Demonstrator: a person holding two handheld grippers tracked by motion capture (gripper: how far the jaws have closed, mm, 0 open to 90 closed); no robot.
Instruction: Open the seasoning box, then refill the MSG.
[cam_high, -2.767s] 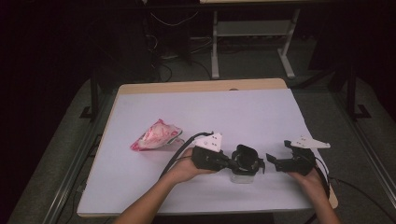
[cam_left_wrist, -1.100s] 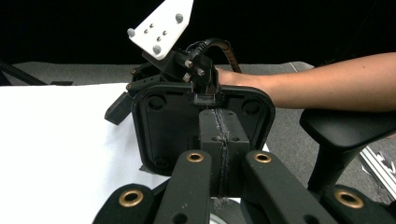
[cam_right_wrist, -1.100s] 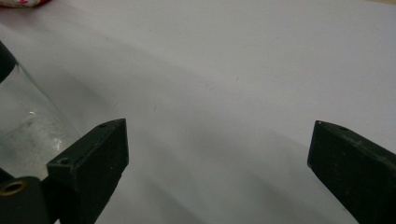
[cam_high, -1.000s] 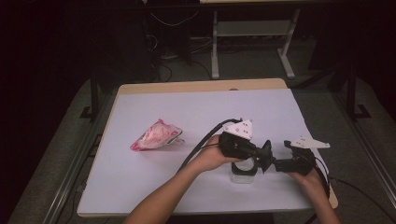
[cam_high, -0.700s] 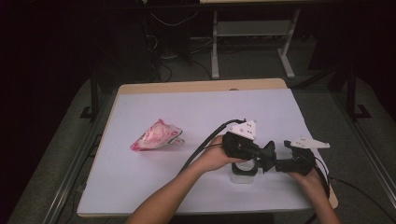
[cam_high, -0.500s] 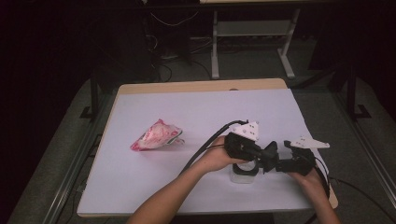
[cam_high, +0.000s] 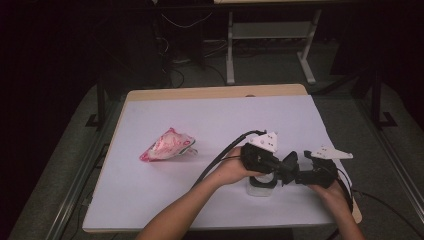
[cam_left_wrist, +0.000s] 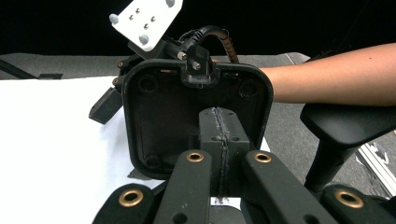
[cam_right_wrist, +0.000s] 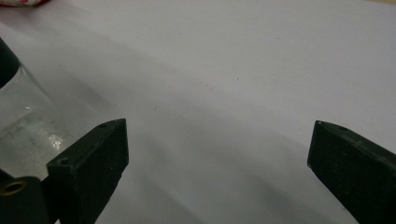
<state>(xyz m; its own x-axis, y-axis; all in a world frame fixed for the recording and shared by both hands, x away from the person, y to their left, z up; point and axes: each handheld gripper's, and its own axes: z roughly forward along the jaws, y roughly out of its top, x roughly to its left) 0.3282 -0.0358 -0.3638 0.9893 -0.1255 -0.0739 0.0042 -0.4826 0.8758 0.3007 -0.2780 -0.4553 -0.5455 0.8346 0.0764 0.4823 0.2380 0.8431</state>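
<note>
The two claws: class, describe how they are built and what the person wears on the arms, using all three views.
Both the left claw and the right claw are black, each with a pale three-cornered plate studded with small knobs on top. A black cable trails from the left one. Brass-coloured pivots join the left claw's arms. The right claw's fingers are blocky wedges. The forearms are bare, with no sleeves.

No text, label, brand or number is showing clearly enough to read anywhere. The pink pouch (cam_high: 167, 145) is bearing print, but it is blurring into illegibility.
</note>
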